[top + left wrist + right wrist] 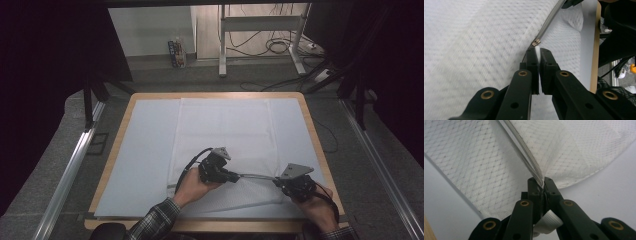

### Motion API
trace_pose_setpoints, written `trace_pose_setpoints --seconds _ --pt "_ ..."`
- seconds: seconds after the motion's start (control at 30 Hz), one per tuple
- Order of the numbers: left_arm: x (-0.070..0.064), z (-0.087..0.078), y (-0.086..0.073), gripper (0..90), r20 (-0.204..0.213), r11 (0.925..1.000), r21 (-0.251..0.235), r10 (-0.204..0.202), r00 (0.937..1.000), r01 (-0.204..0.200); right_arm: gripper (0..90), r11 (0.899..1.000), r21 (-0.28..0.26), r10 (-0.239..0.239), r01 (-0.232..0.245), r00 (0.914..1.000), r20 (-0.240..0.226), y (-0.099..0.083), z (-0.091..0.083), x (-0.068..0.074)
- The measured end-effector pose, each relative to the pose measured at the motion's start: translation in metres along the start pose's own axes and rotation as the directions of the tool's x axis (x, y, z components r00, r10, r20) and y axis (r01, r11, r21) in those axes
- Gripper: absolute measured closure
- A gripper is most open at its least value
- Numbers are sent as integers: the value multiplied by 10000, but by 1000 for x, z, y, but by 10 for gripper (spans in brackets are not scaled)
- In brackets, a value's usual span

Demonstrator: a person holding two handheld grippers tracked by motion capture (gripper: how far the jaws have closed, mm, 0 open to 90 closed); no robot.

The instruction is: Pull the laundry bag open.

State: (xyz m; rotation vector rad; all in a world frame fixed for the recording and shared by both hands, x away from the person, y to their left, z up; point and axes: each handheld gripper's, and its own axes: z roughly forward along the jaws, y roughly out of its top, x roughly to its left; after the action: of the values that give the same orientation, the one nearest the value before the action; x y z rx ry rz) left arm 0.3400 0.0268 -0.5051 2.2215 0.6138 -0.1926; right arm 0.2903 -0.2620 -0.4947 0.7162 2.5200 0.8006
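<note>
- The white mesh cloth (pixel 225 130) lies on the counter (pixel 117 150), its near edge lifted.
- The left gripper (pixel 537 58) has its fingers closed on the zipper (pixel 549 21) pull, probably to slide it.
- The right gripper (pixel 541 182) clamps the zipper's end, holding it taut between the two.

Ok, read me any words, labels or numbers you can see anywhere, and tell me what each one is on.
None can be read.
Carton on the floor beyond the table: has print, too small and blurred to read.
Mesh bag, zipper, grippers: no text seen.
</note>
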Motion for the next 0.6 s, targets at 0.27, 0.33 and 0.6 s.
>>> trace_pose_setpoints --seconds 0.27,0.33,0.6 --pt "2 -9 -7 874 -1 9997 -155 -183 9998 183 849 10000 -29 14 -14 10000 -43 0 0 0" --pt "2 -11 -9 874 -33 9996 -182 -211 9998 211 849 10000 -10 -20 20 10000 12 0 0 1" --pt "6 -20 -19 874 -95 9985 -233 -493 9987 491 849 10000 3 -33 33 10000 -1 0 0 1"
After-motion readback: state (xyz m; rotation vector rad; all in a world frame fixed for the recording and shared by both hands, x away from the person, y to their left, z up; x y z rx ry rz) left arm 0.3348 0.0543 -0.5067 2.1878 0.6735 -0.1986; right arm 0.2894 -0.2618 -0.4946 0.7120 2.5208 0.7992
